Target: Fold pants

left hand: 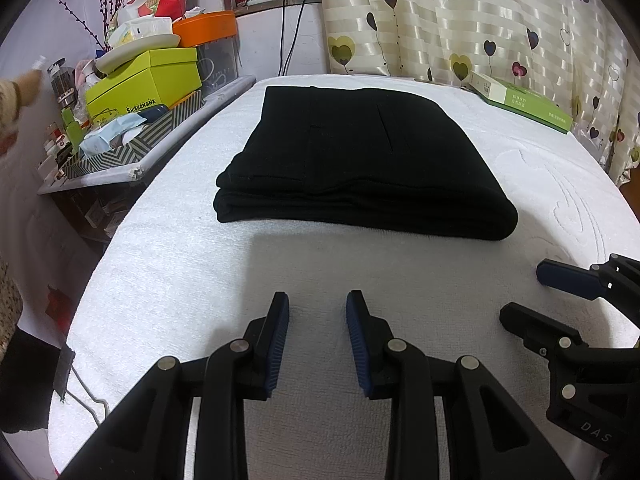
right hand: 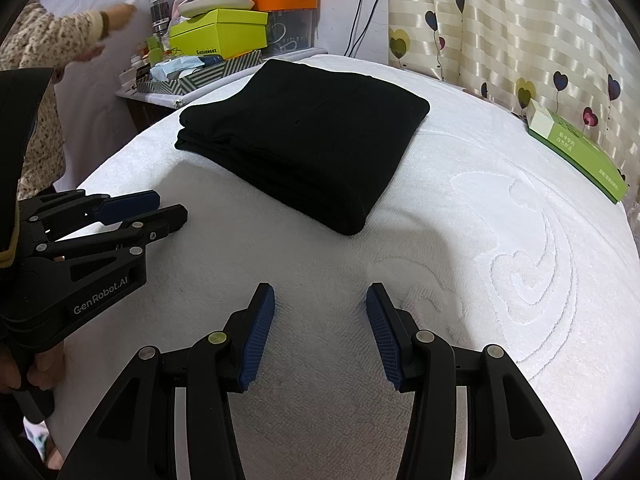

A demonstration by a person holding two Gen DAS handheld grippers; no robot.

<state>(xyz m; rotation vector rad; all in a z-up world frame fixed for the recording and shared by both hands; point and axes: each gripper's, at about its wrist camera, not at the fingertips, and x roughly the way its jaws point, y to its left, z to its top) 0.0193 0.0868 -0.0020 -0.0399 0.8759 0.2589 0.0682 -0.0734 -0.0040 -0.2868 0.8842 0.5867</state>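
Observation:
Black pants (left hand: 360,160) lie folded into a thick, neat rectangle on the white towel-covered table (left hand: 180,280), and they show in the right wrist view too (right hand: 304,140). My left gripper (left hand: 318,300) hovers open over bare towel, short of the pants' near edge, with nothing between its fingers. My right gripper (right hand: 320,294) is also open and empty, near the front right of the pants. In the left wrist view the right gripper (left hand: 528,292) shows at the right edge; in the right wrist view the left gripper (right hand: 170,206) shows at the left.
A cluttered side table (left hand: 132,132) with a lime-green box (left hand: 148,76) and an orange tub (left hand: 206,28) stands at the far left. A green box (right hand: 576,152) lies at the table's far right, by the heart-print curtain (left hand: 480,20). A person's sleeve (right hand: 48,40) reaches in at the left.

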